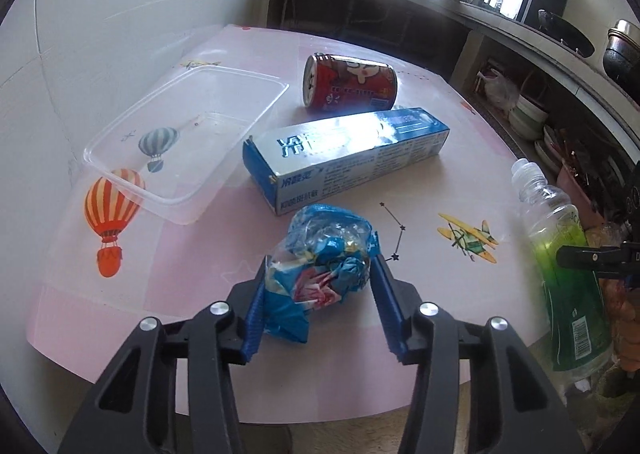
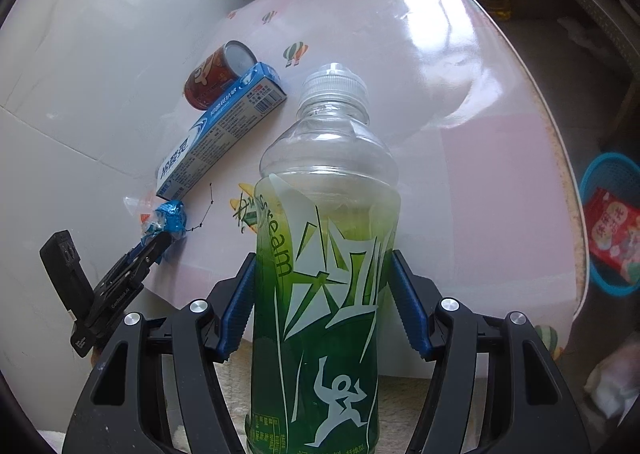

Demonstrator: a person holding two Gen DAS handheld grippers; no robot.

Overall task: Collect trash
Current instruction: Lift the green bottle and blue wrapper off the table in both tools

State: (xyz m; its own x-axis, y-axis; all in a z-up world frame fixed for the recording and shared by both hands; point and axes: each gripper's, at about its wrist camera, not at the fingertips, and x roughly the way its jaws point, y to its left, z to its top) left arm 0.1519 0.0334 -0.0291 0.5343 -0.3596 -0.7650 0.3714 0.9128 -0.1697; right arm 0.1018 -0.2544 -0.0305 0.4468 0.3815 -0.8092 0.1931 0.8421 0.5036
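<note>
Two pieces of trash are in our tools, and the rest is not yet collected. From the left wrist view, our left tool (image 1: 320, 286) has its blue pads on both sides of a crumpled blue wrapper (image 1: 326, 254) that sits on the near part of the table (image 1: 420, 190); the pads touch its sides, so we judge it pinched, and it looks soft, wrinkled and partly clear. Behind it lie a long blue toothpaste box (image 1: 340, 150) and a red can (image 1: 350, 82) on its side, touching or nearly touching each other. A clear plastic container (image 1: 188, 138) sits empty at the left. A bottle (image 1: 560, 254) with a green label shows at the right edge.

From the right wrist view, our right tool (image 2: 324, 286) clamps that bottle (image 2: 324, 254) around its green label, with the clear capped neck pointing away from us over the table edge. It looks empty or nearly so. A blue basket (image 2: 610, 226) on the floor at the right already holds a red packet (image 2: 612, 234); we judge it the trash bin. Still to go: bottle, wrapper, box, can.
</note>
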